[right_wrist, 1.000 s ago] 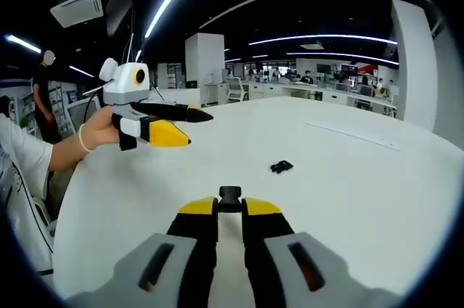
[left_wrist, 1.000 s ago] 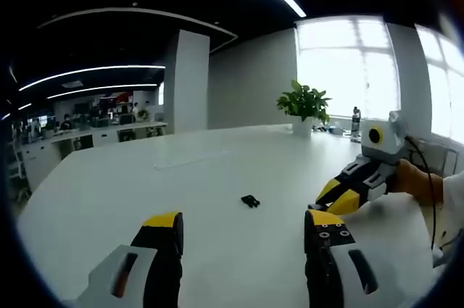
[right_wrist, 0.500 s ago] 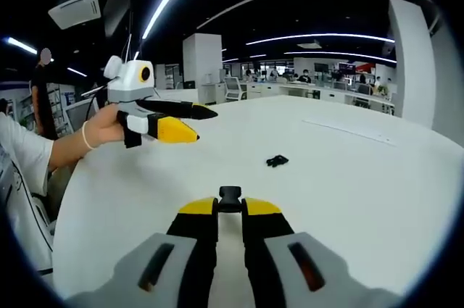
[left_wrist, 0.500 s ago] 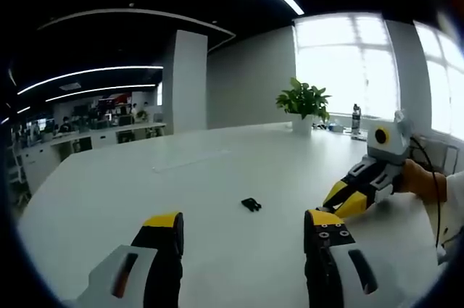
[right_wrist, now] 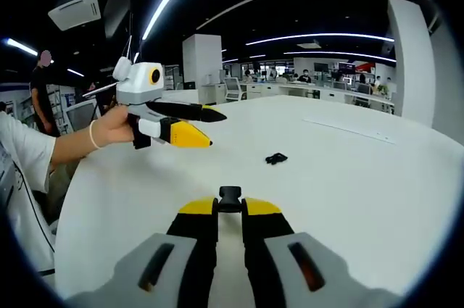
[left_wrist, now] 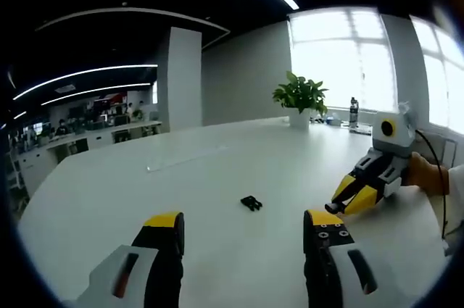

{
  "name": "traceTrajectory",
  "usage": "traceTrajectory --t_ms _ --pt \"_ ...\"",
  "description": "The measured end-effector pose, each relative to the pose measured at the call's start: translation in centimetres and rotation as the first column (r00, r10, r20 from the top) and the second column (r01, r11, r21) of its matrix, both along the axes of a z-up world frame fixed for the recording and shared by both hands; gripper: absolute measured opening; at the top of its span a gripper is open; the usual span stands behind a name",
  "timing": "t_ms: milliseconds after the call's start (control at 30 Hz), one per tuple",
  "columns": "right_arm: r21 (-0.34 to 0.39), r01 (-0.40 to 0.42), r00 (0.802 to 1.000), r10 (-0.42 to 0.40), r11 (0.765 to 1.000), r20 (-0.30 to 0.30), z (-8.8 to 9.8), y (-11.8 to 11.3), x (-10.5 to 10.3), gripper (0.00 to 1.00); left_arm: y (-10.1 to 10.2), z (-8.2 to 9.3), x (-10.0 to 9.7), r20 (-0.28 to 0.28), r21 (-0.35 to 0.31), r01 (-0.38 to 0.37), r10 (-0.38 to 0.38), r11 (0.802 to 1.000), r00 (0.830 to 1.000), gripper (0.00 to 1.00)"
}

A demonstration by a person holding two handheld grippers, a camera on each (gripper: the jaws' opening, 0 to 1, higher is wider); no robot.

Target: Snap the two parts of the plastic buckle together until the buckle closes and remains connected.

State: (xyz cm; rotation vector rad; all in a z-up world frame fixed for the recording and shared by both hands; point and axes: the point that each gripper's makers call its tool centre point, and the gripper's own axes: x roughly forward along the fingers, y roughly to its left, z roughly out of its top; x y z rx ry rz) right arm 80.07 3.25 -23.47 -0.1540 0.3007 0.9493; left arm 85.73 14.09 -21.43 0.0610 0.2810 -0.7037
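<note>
A small black buckle part (left_wrist: 251, 203) lies on the white table (left_wrist: 217, 170), ahead of my open left gripper (left_wrist: 243, 232), whose jaws stand wide apart with nothing between them. The same part (right_wrist: 275, 158) shows in the right gripper view, further out on the table. My right gripper (right_wrist: 230, 206) is shut on the other black buckle part (right_wrist: 230, 197), which sticks out past its yellow tips. That right gripper (left_wrist: 355, 193) enters the left gripper view from the right, held by a hand. The left gripper (right_wrist: 190, 123) hangs open above the table at the left of the right gripper view.
A potted plant (left_wrist: 300, 101) and a bottle (left_wrist: 354, 114) stand at the table's far side near bright windows. A flat clear strip (right_wrist: 348, 131) lies on the table. Desks with seated people (right_wrist: 304, 80) fill the room behind. A person (right_wrist: 40, 98) stands at far left.
The left gripper has moved right toward the loose buckle part in the right gripper view. The right gripper sits a little further right in the left gripper view, still shut on its part.
</note>
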Motion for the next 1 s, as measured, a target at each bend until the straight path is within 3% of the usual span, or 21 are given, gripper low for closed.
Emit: traceTrajectory --t_ms 300,1000 --pt "0.009 0.006 1.0 -0.006 1.0 -0.003 -0.1 -0.3 0.1 0.12 -1.1 -0.4 0.3 -0.008 0.018 0.025 -0.025 1.0 1.0 0.66" --pt "-0.001 0.003 1.0 -0.003 1.0 -0.008 -0.3 -0.3 0.0 0.12 -1.4 -1.5 2.3 -0.028 0.028 0.021 -0.02 0.999 0.999 0.6"
